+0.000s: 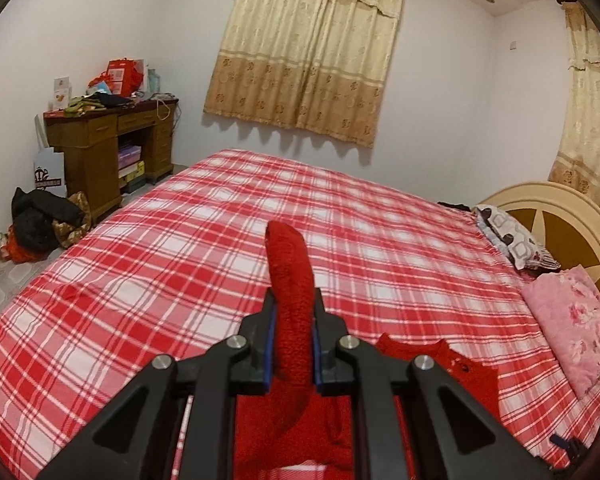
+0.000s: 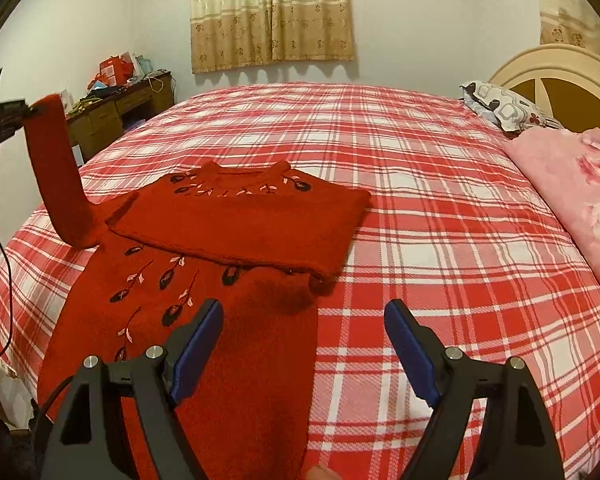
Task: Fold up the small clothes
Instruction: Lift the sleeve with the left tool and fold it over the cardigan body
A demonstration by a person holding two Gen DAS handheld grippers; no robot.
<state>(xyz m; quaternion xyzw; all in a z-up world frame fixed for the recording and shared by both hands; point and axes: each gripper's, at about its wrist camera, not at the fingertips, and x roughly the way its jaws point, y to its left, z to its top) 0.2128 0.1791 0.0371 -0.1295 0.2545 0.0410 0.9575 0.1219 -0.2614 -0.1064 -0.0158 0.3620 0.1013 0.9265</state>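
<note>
A small red knitted sweater with dark embroidered flowers lies on the red plaid bed, its top part folded down over the body. My left gripper is shut on one red sleeve, which stands up between the blue pads. In the right wrist view that sleeve is lifted off the bed at the far left, held by the left gripper. My right gripper hangs open just above the sweater's lower right edge, nothing between its fingers.
Pink floral bedding and a patterned pillow lie by the cream headboard on the right. A wooden desk piled with boxes stands at the far left, with dark clothes on the floor. Curtains cover the back window.
</note>
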